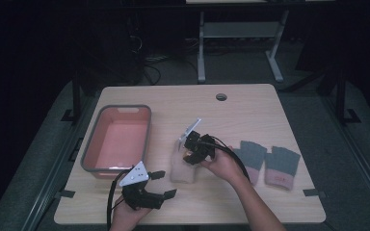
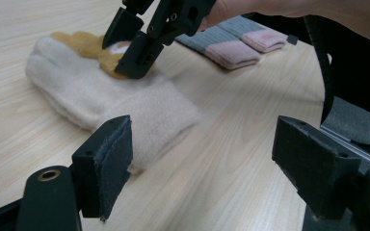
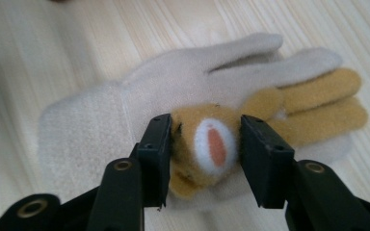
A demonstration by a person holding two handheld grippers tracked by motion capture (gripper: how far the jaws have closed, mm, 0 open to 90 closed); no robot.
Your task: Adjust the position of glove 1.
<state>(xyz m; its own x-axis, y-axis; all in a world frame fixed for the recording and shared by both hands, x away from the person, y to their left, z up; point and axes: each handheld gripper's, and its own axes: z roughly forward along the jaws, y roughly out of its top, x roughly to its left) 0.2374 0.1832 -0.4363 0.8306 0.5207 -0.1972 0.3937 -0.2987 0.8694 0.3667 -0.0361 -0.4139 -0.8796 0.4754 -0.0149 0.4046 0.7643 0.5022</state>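
A cream glove point(image 1: 183, 172) lies flat on the wooden table, with a tan plush animal face and ears sewn on its back point(image 3: 207, 144). My right gripper point(image 1: 189, 153) points down onto it. Its two black pads touch the tan face on both sides and pinch it, as the right gripper view point(image 3: 204, 144) and the left gripper view point(image 2: 125, 48) show. My left gripper point(image 1: 164, 184) hovers near the table's front edge, just left of the glove's cuff point(image 2: 159, 120). It is open wide with nothing between its pads point(image 2: 115, 159).
A pink bin with a grey rim point(image 1: 147, 130) stands at the left. Two grey-and-pink knitted pieces point(image 1: 251, 156) point(image 1: 283, 166) lie to the right of my right hand. A round cable hole point(image 1: 221, 96) sits near the table's far edge.
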